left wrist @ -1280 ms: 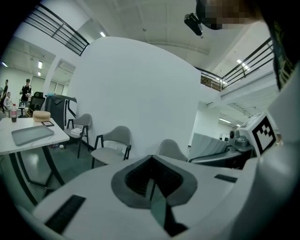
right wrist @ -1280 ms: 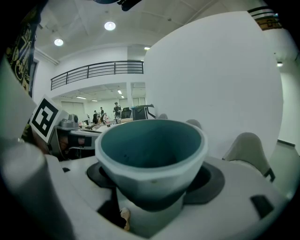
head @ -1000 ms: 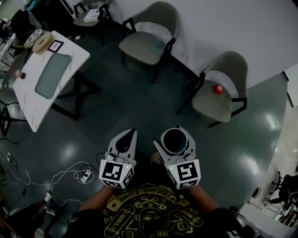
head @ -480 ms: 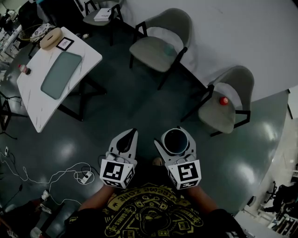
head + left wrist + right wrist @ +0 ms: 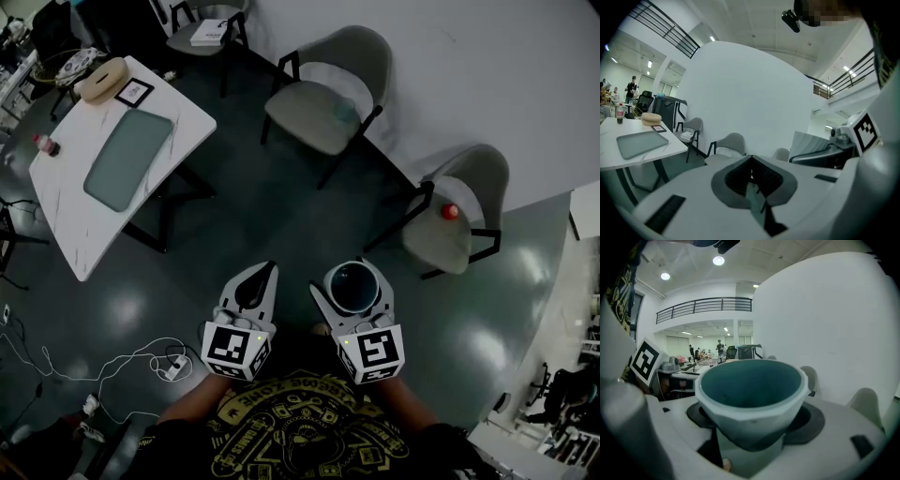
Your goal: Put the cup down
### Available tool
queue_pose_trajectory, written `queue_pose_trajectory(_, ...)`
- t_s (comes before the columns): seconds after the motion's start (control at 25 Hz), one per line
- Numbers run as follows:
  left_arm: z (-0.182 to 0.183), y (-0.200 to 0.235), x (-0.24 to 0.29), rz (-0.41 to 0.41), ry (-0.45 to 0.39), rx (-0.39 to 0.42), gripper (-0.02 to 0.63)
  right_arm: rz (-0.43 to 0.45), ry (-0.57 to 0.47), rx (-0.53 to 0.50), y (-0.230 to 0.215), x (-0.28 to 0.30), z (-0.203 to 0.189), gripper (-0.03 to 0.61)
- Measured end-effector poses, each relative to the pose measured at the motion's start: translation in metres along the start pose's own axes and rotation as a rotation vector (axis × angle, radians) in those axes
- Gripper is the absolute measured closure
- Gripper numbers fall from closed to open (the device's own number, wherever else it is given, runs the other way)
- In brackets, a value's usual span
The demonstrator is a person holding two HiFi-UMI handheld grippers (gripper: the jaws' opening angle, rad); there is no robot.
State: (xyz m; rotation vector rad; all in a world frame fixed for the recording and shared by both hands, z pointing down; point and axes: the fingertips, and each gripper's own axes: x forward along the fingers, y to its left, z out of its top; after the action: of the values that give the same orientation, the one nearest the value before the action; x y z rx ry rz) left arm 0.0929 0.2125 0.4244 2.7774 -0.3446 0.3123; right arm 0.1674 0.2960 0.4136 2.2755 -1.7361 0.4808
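Teal inside and pale outside, the cup (image 5: 752,390) stands upright in the right gripper (image 5: 354,292). Its jaws are clamped on the lower body from both sides, and the rim rises clear above the pads with the mouth open upward. It rests on no surface (only dark, glossy floor (image 5: 281,220) shows beneath it).

Just to the left of it, the left gripper (image 5: 255,281) has its jaws brought together at the tip, with nothing between them. The two tools sit side by side, close but apart.

Straight ahead of both grippers lies a broad stretch of bare floor. Ahead and to the left of the left gripper, well apart, stands a white table (image 5: 66,220) whose long near edge runs slantwise along that open stretch. A green mat (image 5: 127,159) lies flat on its top.

Ahead and to the right of the right gripper is the nearest chair (image 5: 441,246), its dark legs at the margin of the clear floor. A small red object (image 5: 451,212) sits on its seat. A second chair (image 5: 323,108) stands farther ahead, against the white wall (image 5: 469,75).

Low and to the left of the left gripper, loose white cables (image 5: 112,361) trail across the floor.
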Motion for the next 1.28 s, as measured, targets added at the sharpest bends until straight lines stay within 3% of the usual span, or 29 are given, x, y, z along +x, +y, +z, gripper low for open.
queue_pose_trajectory(0.24,0.012,0.035,-0.012,-0.005,-0.027,0.001,0.603,-0.004,-0.016,-0.012,0.028,0.023,0.015,0.198)
queue_pose_trajectory(0.6,0.027,0.090,-0.040,0.049,-0.063,-0.009,0.603,0.037,-0.043,-0.050,0.073,0.061,0.040,0.198)
queue_pose_trajectory(1.28,0.047,0.169,-0.070,0.267,-0.112,-0.047,0.603,0.259,-0.063,-0.100,0.126,0.139,0.076,0.198)
